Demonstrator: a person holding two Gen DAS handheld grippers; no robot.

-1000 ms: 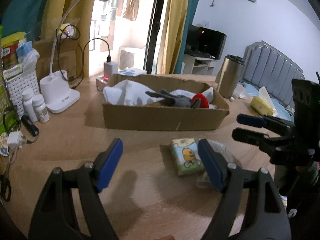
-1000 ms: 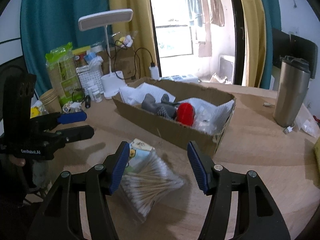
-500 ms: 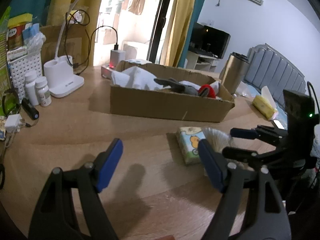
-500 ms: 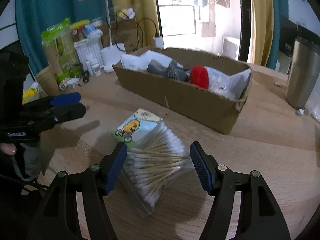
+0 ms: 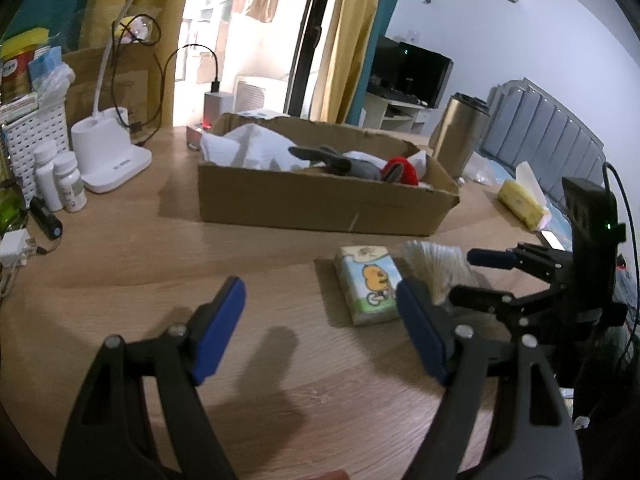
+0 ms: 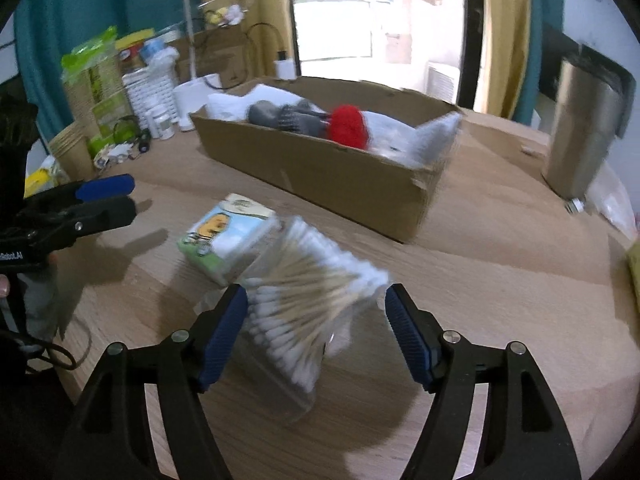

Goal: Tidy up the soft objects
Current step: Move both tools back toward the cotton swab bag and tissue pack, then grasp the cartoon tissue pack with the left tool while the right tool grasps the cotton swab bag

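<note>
Cotton swabs (image 6: 308, 312): clear bag of wooden-stemmed, white-tipped sticks, fanned out, lay on the tabletop (image 6: 500, 264) between the pads of the right tongs; blurred at the edges.
Right tongs (image 6: 314, 334): spread wide, one pad either side of the swab bag, not clamped on it; contact with the bag could not be told.
Left tongs (image 5: 320, 330): held open over bare wood, nothing between the pads, near the tissue pack.
Tissue pack (image 6: 228, 238): small soft packet printed with a yellow cartoon figure on a bicycle, lay flat, touching the swab bag on its far left side.
Cardboard box (image 6: 320, 172): shallow and open, stood behind the pack and the bag; held white cloth or paper, a grey sock-like item (image 6: 288, 118) and a red soft item (image 6: 348, 126).
Steel tumbler (image 6: 580, 136): upright, well right of the box.
</note>
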